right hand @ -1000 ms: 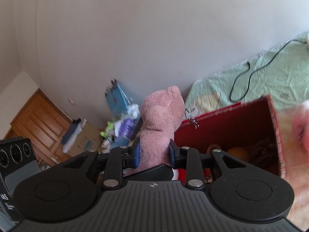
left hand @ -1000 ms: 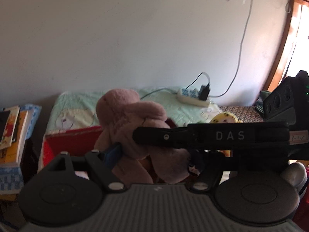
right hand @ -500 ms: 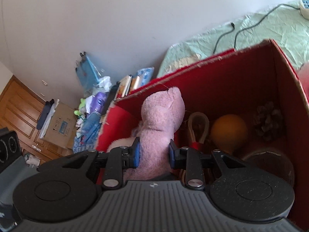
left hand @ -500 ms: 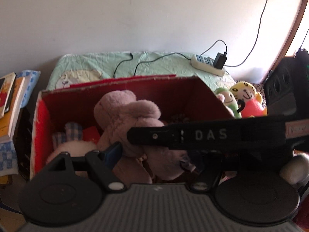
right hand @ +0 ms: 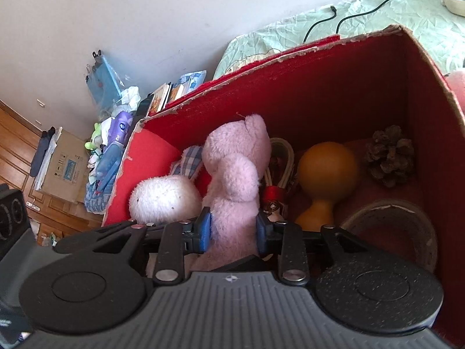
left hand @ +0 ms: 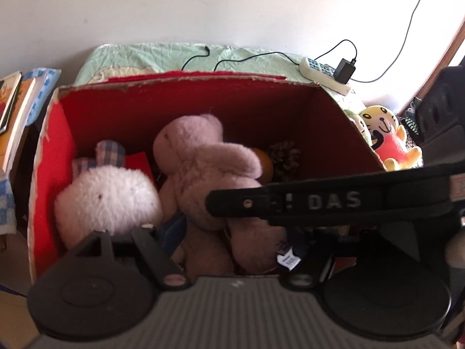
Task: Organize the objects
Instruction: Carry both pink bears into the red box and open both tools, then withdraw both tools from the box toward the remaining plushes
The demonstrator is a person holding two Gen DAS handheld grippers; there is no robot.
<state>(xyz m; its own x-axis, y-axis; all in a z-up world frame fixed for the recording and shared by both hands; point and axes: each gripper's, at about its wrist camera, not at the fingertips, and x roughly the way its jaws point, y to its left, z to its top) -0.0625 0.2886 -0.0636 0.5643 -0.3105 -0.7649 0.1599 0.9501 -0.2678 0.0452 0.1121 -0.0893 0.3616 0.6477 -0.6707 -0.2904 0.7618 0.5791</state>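
Observation:
A pink plush bear (left hand: 203, 171) (right hand: 235, 174) hangs inside an open red cardboard box (left hand: 186, 99) (right hand: 334, 87). Both grippers hold it. My left gripper (left hand: 232, 232) is shut on the bear's lower body, with the right gripper's black body crossing in front. My right gripper (right hand: 234, 231) is shut on the bear's waist between its blue pads (right hand: 205, 231). A white fluffy plush (left hand: 107, 200) (right hand: 164, 197) lies in the box to the bear's left.
The box also holds an orange gourd (right hand: 325, 174), a pine cone (right hand: 391, 155), a round tin (right hand: 389, 232) and a white cord (right hand: 283, 160). A yellow and red plush (left hand: 386, 136) sits right of the box. A power strip (left hand: 322, 72) lies on the green bed. Books (left hand: 11, 113) stand left.
Both grippers have carried the pink bear from above the box's near side down into the box. The box interior now fills both views.

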